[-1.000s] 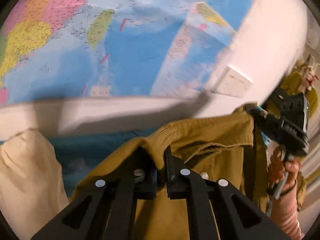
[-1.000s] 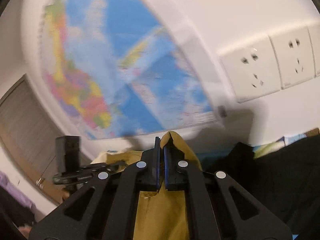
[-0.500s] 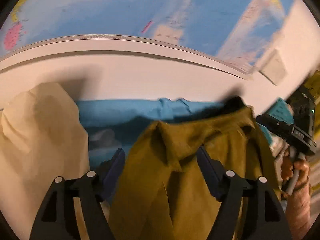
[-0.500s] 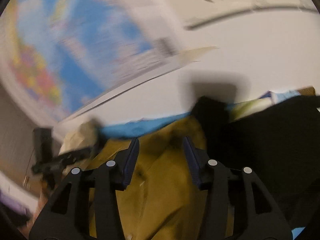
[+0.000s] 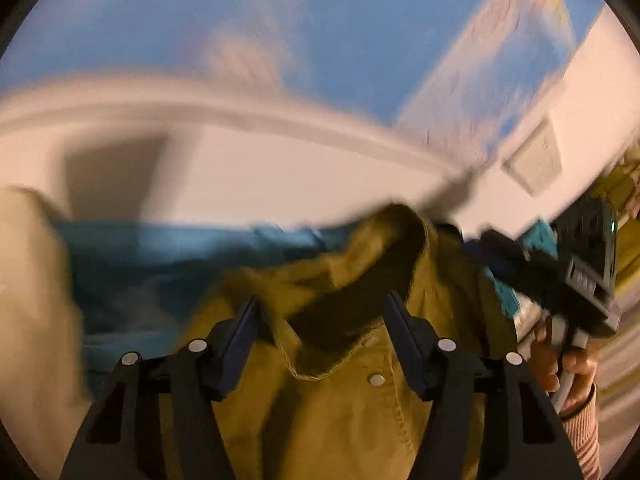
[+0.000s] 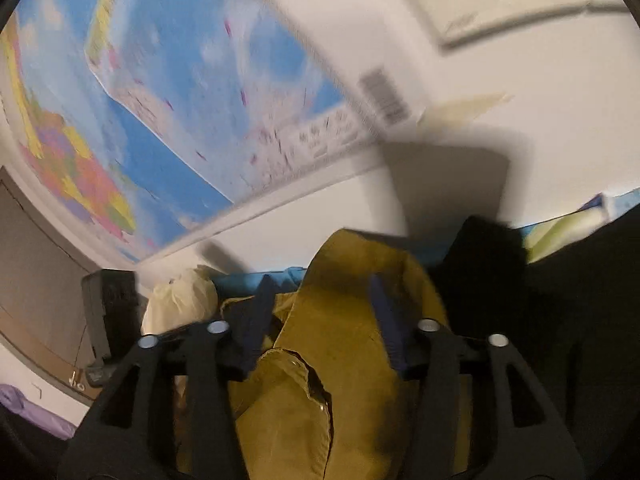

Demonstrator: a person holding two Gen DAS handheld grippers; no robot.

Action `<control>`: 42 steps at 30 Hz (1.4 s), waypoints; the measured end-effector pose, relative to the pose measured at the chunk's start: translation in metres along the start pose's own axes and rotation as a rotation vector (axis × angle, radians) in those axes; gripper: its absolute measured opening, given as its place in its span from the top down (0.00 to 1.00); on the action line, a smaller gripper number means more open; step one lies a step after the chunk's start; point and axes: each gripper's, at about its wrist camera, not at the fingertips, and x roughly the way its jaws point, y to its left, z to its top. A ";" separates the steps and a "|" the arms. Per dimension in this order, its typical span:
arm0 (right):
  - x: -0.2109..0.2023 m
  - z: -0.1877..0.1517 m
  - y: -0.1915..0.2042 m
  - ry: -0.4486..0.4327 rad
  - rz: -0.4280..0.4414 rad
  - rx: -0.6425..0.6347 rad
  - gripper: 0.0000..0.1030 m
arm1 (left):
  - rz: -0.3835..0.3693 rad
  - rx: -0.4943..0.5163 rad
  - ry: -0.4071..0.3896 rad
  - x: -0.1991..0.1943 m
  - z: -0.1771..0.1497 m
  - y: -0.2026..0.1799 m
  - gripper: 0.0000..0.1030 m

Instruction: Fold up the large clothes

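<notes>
I judge that I am between grips: the mustard-yellow jacket [image 5: 360,412] lies loose in front of me on the blue sheet [image 5: 152,264] of what looks like a bed, against the white wall under the map [image 6: 192,92], and no fold is being carried at this instant. My left claw [image 5: 320,320] stands wide apart, its two fingers on either side of the collar; the cloth passes between them, and I cannot tell whether either pad brushes it, but nothing is pinched. My right claw [image 6: 320,304] is likewise spread wide, with a raised hump of the same jacket rising between its fingers and a snap-studded flap lying nearer the camera; it grips nothing either. In the left view my right hand [image 5: 568,372] shows wrapped round its handle just beside the jacket's far edge. A cream cloth [image 5: 28,300] sits to one side and a black garment [image 6: 560,300] to the other, both close to the jacket. Both views are blurred, so fine contact is hard to read. The next move, I think, calls for choosing two matching edges of the jacket, closing on single layers only, and keeping clear of the neighbouring clothes.
</notes>
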 end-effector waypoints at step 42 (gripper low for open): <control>-0.193 -0.152 -0.115 0.008 -0.367 0.080 0.29 | 1.037 0.439 -0.048 -0.119 -0.153 0.058 0.41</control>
